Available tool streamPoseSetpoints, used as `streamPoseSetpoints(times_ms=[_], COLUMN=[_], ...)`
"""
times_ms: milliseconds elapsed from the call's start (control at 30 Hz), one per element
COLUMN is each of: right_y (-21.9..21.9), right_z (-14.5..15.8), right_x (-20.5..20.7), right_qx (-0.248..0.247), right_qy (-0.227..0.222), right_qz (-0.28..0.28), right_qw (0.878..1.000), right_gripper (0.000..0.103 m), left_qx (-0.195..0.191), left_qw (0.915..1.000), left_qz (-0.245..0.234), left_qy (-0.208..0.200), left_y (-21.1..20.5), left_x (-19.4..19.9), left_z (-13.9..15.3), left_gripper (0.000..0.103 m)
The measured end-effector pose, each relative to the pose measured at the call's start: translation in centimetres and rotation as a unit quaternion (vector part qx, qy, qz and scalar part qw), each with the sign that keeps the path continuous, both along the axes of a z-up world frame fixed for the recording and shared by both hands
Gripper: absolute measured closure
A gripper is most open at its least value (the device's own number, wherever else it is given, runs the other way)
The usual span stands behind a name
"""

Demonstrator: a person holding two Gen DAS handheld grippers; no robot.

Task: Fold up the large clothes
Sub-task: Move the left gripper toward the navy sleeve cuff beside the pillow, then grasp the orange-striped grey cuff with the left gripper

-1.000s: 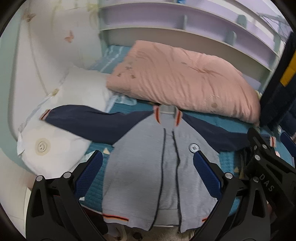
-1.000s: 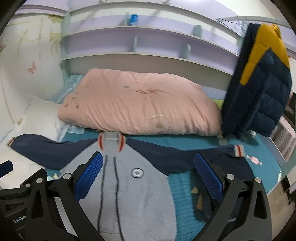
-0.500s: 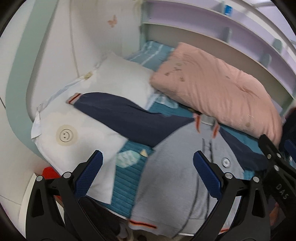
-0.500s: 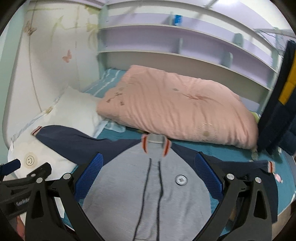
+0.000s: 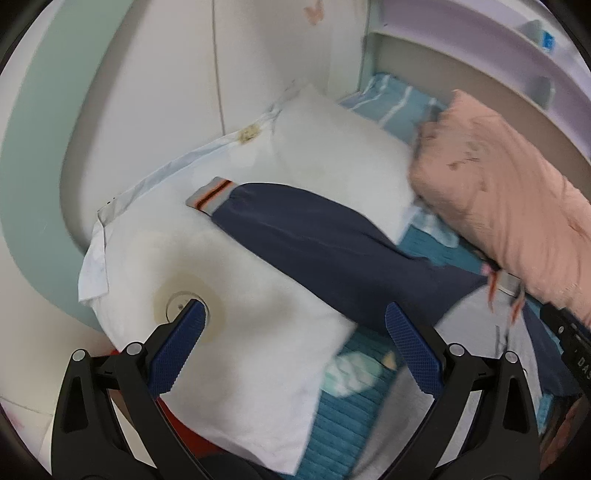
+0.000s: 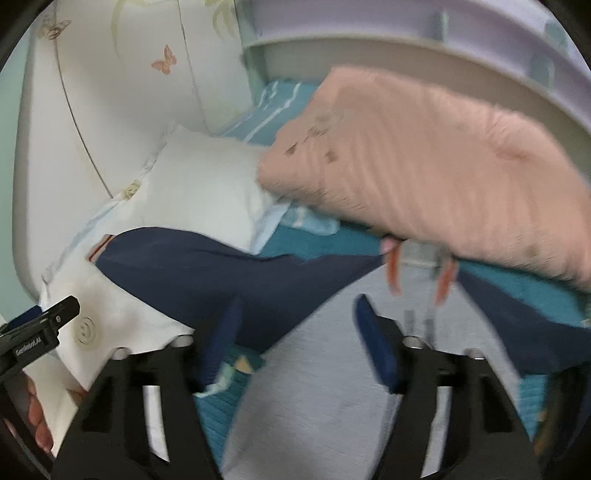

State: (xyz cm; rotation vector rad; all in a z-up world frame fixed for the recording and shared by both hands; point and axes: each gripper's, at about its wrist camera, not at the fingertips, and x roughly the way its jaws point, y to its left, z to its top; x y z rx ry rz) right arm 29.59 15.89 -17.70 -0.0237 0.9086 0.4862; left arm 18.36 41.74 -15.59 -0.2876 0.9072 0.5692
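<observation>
The left gripper (image 5: 293,341) is hovering nearest in its own view, its blue-padded jaws standing wide apart with nothing between them, above the near corner of a white pillow (image 5: 236,295) printed with a round smiley badge. The right gripper (image 6: 293,341) is hanging over the grey front of the jacket; its jaws have just been closing and are now standing partly apart, with no cloth pinched between them. Its picture is blurred, so the pads are showing only as dark blue smears.

White lettering is showing on each black frame as seen from the other camera: "DAS" on the right gripper's body at the right edge of the left view, and something like "GenRobot.AI" on the left gripper's body at the left edge of the right view (the last letters are too soft to be sure).

The grey zip-front jacket with navy sleeves and orange-striped cuffs (image 6: 332,369) is lying flat, front up, on the teal ribbed bedspread (image 5: 343,417). Its body is running from the near edge towards the far side, collar pointing far. Its navy sleeve (image 5: 325,251) is stretching out to the left and far across the white pillow, the striped cuff (image 5: 210,195) resting on the pillow.

Beyond the collar, a large salmon-pink quilt (image 6: 443,173) is lying across the far side. Behind it, lilac wall shelves (image 6: 424,29) are running along the wall, and a white panel with butterfly prints (image 6: 162,62) is standing at the far left.
</observation>
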Motion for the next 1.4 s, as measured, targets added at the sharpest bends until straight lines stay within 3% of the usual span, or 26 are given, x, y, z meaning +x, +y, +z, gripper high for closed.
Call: streamPoseSetpoints(times_ms=[67, 167, 333, 533, 800, 933, 1167, 1200, 1233, 1267, 1400], right_y=[0.9, 2.1, 3.5, 4.6, 6.0, 5.6, 5.1, 5.1, 5.1, 5.0, 5.2], right_z=[-1.6, -4.6, -10.2, -16.2, -22.6, -23.2, -23.4, -23.4, -23.5, -23.5, -23.2], right_x=[1.8, 4.6, 8.5, 11.2, 13.0, 13.3, 13.0, 13.1, 13.2, 13.3, 12.8], right_qx=[0.014, 0.026, 0.014, -0.003, -0.028, -0.017, -0.006, -0.007, -0.008, -0.008, -0.015], right_qy=[0.040, 0.102, 0.180, 0.244, 0.290, 0.292, 0.278, 0.278, 0.279, 0.281, 0.276], right_qz=[-0.001, 0.002, -0.006, -0.016, -0.030, -0.025, -0.026, -0.026, -0.027, -0.029, -0.029], right_qw=[0.999, 0.994, 0.984, 0.970, 0.956, 0.956, 0.960, 0.960, 0.960, 0.959, 0.961], right_gripper=[0.070, 0.086, 0.094, 0.095, 0.099, 0.099, 0.099, 0.099, 0.099, 0.099, 0.099], left_qx=[-0.003, -0.023, -0.071, -0.116, -0.179, -0.193, -0.215, -0.208, -0.193, -0.191, -0.185], left_qw=[0.9999, 0.9996, 0.9966, 0.9910, 0.9795, 0.9756, 0.9621, 0.9638, 0.9690, 0.9714, 0.9746], left_qz=[0.009, 0.016, 0.039, 0.064, 0.093, 0.105, 0.167, 0.165, 0.153, 0.142, 0.126], left_qy=[0.007, 0.009, 0.013, 0.018, 0.010, 0.003, -0.018, -0.023, -0.011, 0.003, 0.014], left_y=[2.1, 5.0, 9.6, 13.5, 17.2, 18.6, 20.7, 20.7, 20.4, 20.2, 19.9], left_x=[0.9, 1.9, 3.4, 4.4, 5.3, 5.9, 7.0, 7.0, 7.4, 7.8, 8.0], left_z=[-0.8, -2.0, -4.2, -6.2, -8.4, -9.1, -10.4, -10.2, -10.0, -10.1, -9.9], left_gripper=[0.005, 0.005, 0.005, 0.005, 0.005, 0.005, 0.006, 0.015, 0.054, 0.072, 0.080])
